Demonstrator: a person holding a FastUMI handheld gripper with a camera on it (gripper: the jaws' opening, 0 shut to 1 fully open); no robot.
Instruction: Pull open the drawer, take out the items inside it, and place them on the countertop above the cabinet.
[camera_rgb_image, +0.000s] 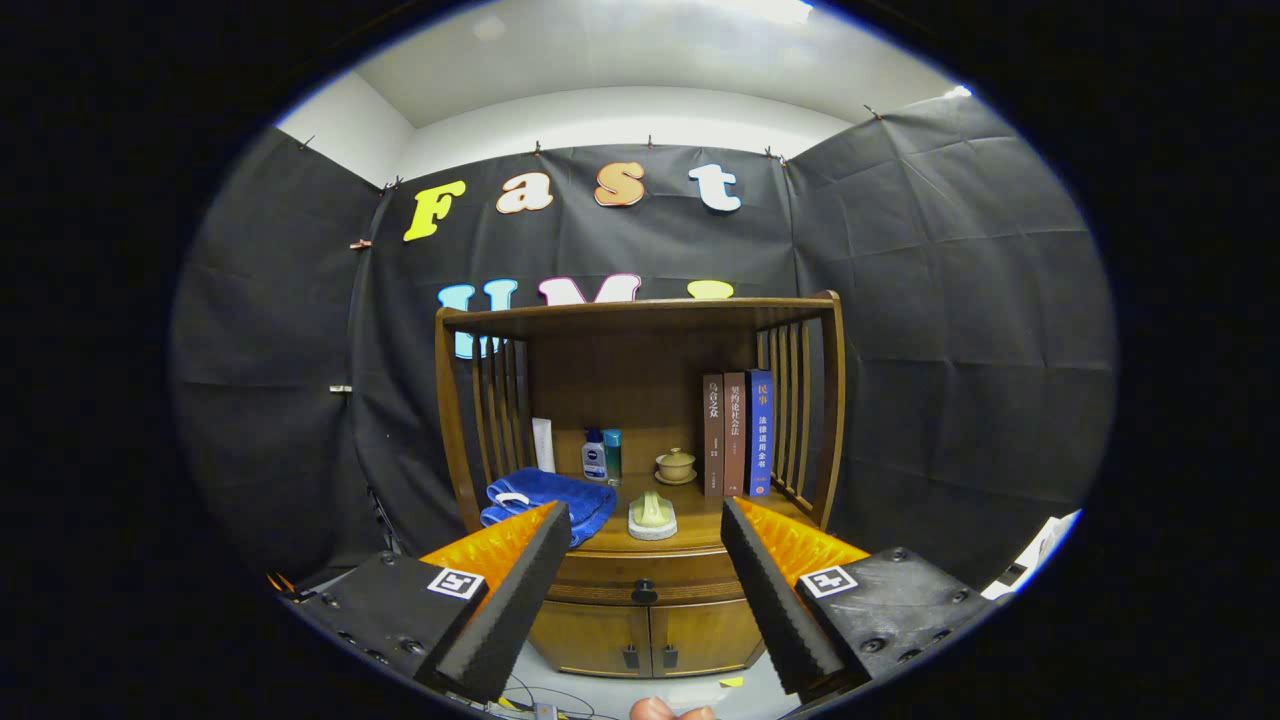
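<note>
The gripper (645, 520) has its jaws spread wide apart, holding nothing and touching nothing. Between and beyond the fingers stands a wooden cabinet (640, 620). Its drawer (640, 578) sits closed just under the countertop (690, 535), a wide, shallow front whose long axis runs side to side, facing the gripper, with a small dark knob (644, 591) at its middle. Below the drawer are two closed doors (650, 635). On the countertop lie a blue towel (548, 500) toward the left side, a pale brush-like item (652, 515) near the front edge, two small bottles (602, 456) and a lidded cup (676, 465) at the back, and three upright books (738, 433) on the right.
</note>
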